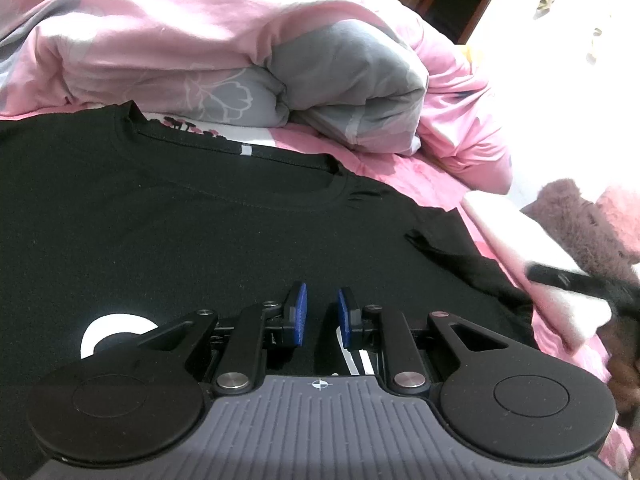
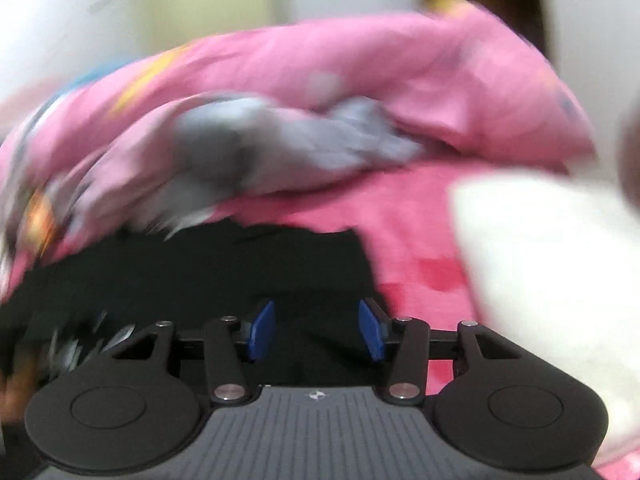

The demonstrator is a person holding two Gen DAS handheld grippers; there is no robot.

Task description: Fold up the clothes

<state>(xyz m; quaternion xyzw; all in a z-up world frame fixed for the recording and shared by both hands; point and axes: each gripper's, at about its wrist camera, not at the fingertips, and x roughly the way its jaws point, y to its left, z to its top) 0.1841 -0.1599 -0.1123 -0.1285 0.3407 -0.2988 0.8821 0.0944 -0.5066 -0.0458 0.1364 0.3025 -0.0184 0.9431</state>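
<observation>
A pink bed (image 1: 400, 168) fills both views, with a bunched pink and grey quilt (image 1: 224, 60) heaped well beyond both claws. A black shirt (image 1: 200, 232) lies flat on the bed right under and ahead of the left claw (image 1: 322, 316), its collar (image 1: 240, 160) on the far side and a sleeve (image 1: 460, 248) spread to the claw's right. A white towel (image 1: 532, 264) lies further right, past the sleeve. The left claw's blue pads (image 1: 299, 312) stand slightly apart, holding nothing. The right wrist view is blurred: the right claw (image 2: 316, 330) is wide apart and empty above the shirt, the towel to its right.
</observation>
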